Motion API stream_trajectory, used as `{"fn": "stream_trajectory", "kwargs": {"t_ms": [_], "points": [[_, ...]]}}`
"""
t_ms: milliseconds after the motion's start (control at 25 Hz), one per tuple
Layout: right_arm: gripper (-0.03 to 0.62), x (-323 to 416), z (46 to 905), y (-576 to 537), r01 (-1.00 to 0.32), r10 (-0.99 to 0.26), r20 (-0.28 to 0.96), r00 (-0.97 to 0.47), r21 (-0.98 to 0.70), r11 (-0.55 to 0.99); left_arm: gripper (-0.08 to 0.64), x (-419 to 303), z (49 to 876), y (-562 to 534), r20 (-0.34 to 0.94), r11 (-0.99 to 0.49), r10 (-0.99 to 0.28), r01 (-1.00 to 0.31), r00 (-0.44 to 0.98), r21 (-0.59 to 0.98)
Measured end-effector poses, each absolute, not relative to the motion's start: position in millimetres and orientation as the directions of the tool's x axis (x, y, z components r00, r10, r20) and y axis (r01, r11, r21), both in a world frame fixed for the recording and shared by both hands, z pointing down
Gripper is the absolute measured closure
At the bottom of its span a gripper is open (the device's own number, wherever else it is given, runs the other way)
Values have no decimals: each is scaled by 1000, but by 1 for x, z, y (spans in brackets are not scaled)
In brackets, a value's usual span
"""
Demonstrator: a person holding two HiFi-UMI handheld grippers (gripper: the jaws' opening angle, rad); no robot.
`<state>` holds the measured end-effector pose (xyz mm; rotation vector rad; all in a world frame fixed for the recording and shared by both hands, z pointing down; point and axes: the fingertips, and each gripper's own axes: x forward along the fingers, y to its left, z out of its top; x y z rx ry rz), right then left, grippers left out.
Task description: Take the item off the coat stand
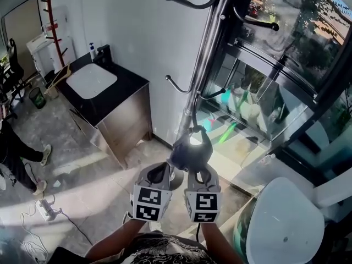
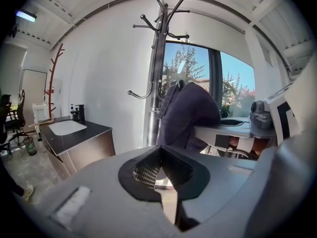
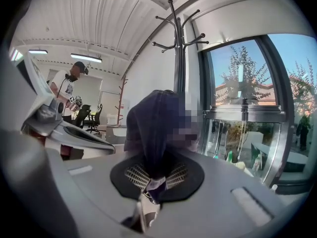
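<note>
The metal coat stand (image 1: pixel 204 54) rises in front of me, with curved hooks up its pole (image 2: pixel 156 73). A dark navy cloth item (image 1: pixel 190 149) hangs close against the pole at the height of the lower hooks; I cannot tell whether a hook still carries it. My right gripper (image 1: pixel 196 163) is shut on the item's lower edge, and the cloth (image 3: pixel 153 128) runs up from between the pads. My left gripper (image 1: pixel 165 172) sits just left of it, shut and holding nothing. The left gripper view shows the item (image 2: pixel 190 113) ahead to the right.
A dark cabinet (image 1: pixel 118 111) with a white sink (image 1: pixel 91 80) stands against the wall to the left. A person's legs (image 1: pixel 19 153) and cables (image 1: pixel 47 209) are on the floor far left. A glass window wall (image 1: pixel 286 81) and a white round seat (image 1: pixel 286 224) are on the right.
</note>
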<state>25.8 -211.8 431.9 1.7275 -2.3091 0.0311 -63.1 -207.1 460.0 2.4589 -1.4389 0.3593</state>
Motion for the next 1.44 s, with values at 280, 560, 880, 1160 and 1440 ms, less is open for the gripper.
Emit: {"fn": "stream_trajectory", "kwargs": {"t_ms": [280,560,880,1160,1440], "points": [[568,43,431,-187,-946,-936,230,-266,123,299,558,-48,459,-184,353,-465,-809,-879,471,107],[568,61,428,-162,-948,-933,240,-269,105,301,558,-30,456,-163,355,-471,-806,-877,473,98],[566,88,421,-140,-956,-939,228,-256,86,281,558,-1,451,-145,356,-497,-796,-864,490,79],[566,96,420,-130,-954,-938,224,-265,77,288,558,8,449,-136,356,-494,-799,-867,485,72],[566,95,420,-124,-950,-934,222,-281,76,304,558,8,449,-129,354,-481,-807,-874,473,71]]}}
